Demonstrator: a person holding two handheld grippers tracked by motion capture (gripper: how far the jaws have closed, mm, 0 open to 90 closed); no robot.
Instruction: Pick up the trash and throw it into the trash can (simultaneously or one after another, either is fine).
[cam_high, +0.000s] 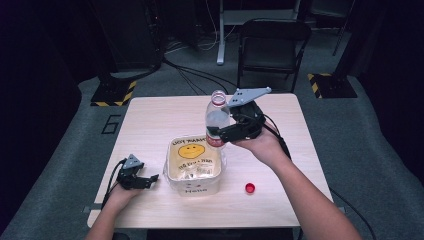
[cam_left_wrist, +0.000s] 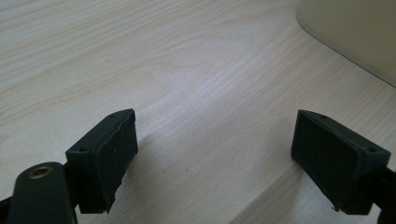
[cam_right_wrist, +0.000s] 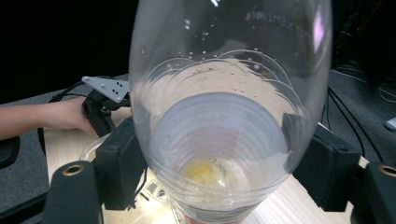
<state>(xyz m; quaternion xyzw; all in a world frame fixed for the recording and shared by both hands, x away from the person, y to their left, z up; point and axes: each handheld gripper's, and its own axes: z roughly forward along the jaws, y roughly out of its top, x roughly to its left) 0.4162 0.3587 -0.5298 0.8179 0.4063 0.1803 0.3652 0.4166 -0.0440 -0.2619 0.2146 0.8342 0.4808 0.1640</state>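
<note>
Right gripper (cam_high: 223, 134) fingers clamp clear bottle (cam_high: 217, 119), long axis upright, uncapped neck up, over tub (cam_high: 193, 165). Left gripper (cam_high: 150, 178) fingers spread, empty, on worktop (cam_high: 150, 120).

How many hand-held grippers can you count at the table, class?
2. The left gripper rests open near the light wooden table's front-left edge; the right gripper holds the clear plastic bottle above the cream smiley-face tub.
</note>
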